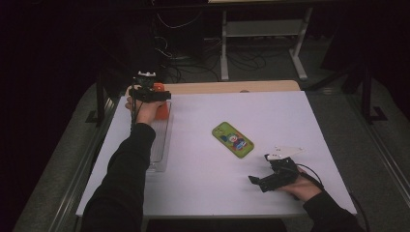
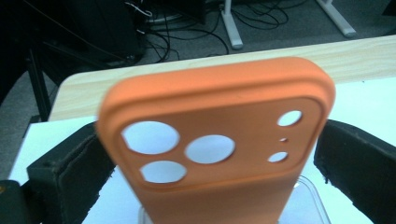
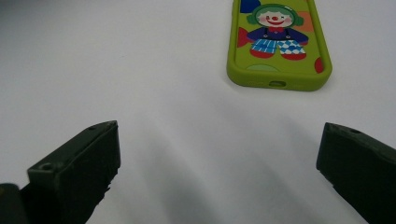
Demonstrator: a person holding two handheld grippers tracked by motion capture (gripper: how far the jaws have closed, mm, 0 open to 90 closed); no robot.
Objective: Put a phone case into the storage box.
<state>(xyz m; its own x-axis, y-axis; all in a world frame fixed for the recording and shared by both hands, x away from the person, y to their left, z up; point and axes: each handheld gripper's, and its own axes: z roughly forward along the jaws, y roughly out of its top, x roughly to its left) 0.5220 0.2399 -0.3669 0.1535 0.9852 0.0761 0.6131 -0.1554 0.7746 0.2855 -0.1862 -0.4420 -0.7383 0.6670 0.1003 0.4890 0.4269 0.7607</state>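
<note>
Between the left tool's [image 2: 205, 158] wide-apart jaws the orange case [image 2: 219, 140] stands upright over the clear tray [image 1: 159, 145], touching neither jaw.

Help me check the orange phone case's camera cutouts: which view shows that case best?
The left gripper view: the orange phone case stands close between the open jaws, its lens cutouts plain, above a clear tray. The high view shows just a small orange patch behind the left gripper.
</note>
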